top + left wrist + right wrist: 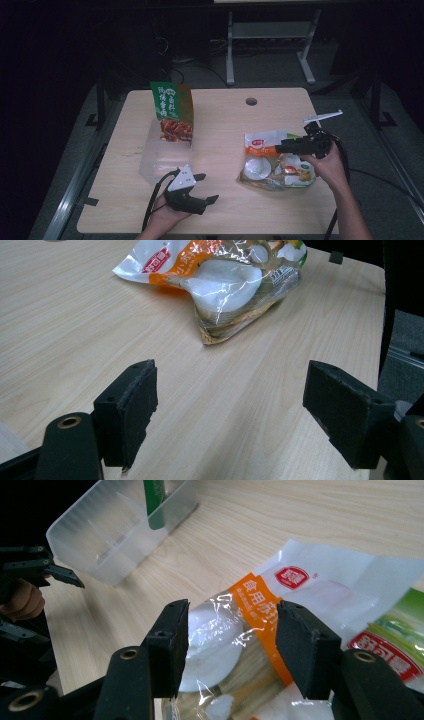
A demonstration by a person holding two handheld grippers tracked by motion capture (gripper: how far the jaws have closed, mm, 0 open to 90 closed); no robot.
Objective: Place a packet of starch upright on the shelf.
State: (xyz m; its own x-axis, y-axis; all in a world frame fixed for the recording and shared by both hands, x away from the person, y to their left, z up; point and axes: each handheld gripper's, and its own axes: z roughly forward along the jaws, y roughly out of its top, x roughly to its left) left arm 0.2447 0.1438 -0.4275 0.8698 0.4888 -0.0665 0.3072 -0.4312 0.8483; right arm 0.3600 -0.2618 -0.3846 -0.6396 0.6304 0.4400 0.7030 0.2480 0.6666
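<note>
The right tool (227, 647) hangs just over the noodle pack (320, 610), its jaws part-open with the orange band of the wrapper between them and nothing gripped yet. In the high view the right tool (287, 146) sits over the pack's (272, 165) upper edge, and the pack lies flat on the desk (220, 120), well to the right of the clear tub (160, 157).

To take it well, I judge the jaws should come down on the flat sealed strip near the red logo, where the film is thin enough to pinch. The bulge of the white bowl inside would likely slide out from the pads. Pinch firmly, then lift slowly so the loose, crinkly film does not slip.

The left tool (197, 192) rests near the front edge of the desk, just in front of the tub, jaws spread wide and empty; its view shows them open toward the pack (225, 285).

A green sauce bag (172, 110) stands upright in the tub's far end. If the pack is meant for the tub, that bag takes part of the room, and the left tool sits close to the tub's near side, so it may need to pull clear.
</note>
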